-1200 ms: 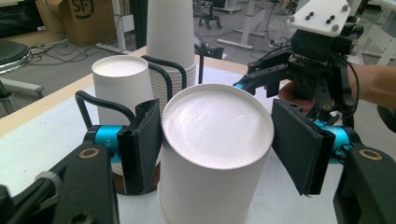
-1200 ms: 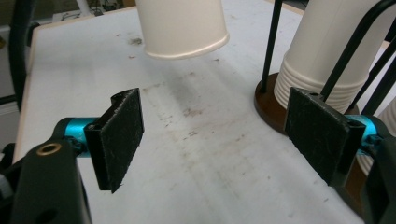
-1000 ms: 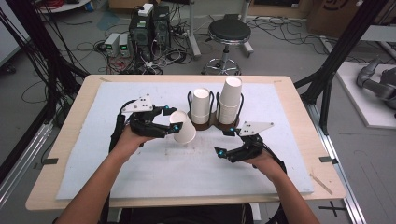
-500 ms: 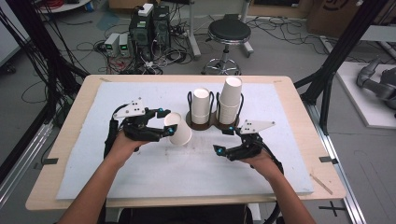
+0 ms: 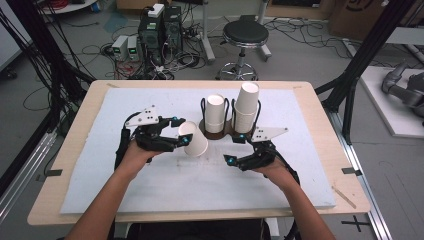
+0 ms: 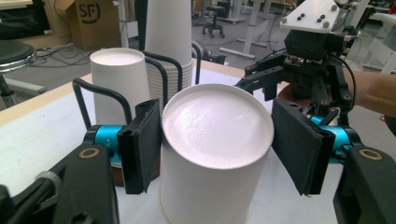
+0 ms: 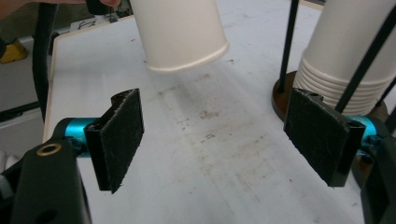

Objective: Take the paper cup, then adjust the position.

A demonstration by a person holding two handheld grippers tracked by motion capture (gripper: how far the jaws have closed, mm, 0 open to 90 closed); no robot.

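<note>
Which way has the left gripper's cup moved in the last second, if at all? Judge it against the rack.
No. The cup stays just left of the rack, held in the left gripper.

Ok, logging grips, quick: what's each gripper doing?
Left gripper: shut on the cup.
Right gripper: open, holding nothing.

Bright, even overhead light; soft shadows, slight blur, mild edge distortion.
</note>
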